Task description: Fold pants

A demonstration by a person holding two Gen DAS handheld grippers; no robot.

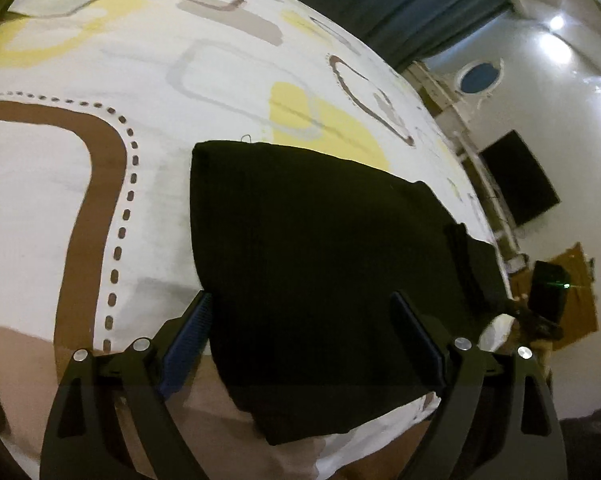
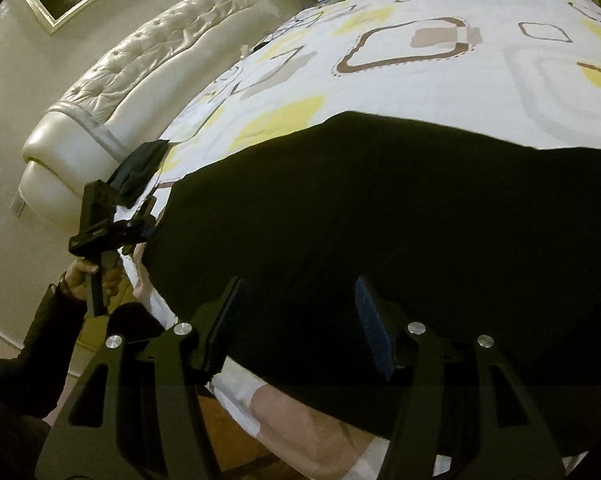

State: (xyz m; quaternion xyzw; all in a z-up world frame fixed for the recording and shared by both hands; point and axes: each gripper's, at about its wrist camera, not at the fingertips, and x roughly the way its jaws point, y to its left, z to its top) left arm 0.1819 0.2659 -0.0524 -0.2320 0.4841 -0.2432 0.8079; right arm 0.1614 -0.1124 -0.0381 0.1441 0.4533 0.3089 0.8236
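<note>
We see the pants (image 1: 312, 264) lying flat on the bed (image 1: 152, 80), folded into a black, roughly rectangular slab close to the bed's near edge. From the left tool (image 1: 302, 328) the long axis runs away from the fingers and slightly to the right; the far short edge is straight, with a loose thread at its left corner. From the right tool (image 2: 300, 320) the same slab (image 2: 400, 216) stretches across the view from left to right. Which end is the waist we cannot tell.

The left tool stands wide open above the near part of the pants; its left blue pad (image 1: 188, 344) is over the left edge of the cloth, and nothing is gripped. The right tool is about half open, both pads (image 2: 374, 328) over the black cloth with a clear gap between them; it grips nothing.

In the right wrist view a hand (image 2: 80, 276) holds the left tool at the left end of the pants.

The bed carries a white sheet printed with yellow, brown and grey rounded squares. A cream tufted headboard (image 2: 140, 80) lies far left of the right tool, with a small dark cloth (image 2: 140, 168) beside it. Dark curtains (image 1: 400, 4) and a black screen (image 1: 520, 176) lie beyond the left tool.
</note>
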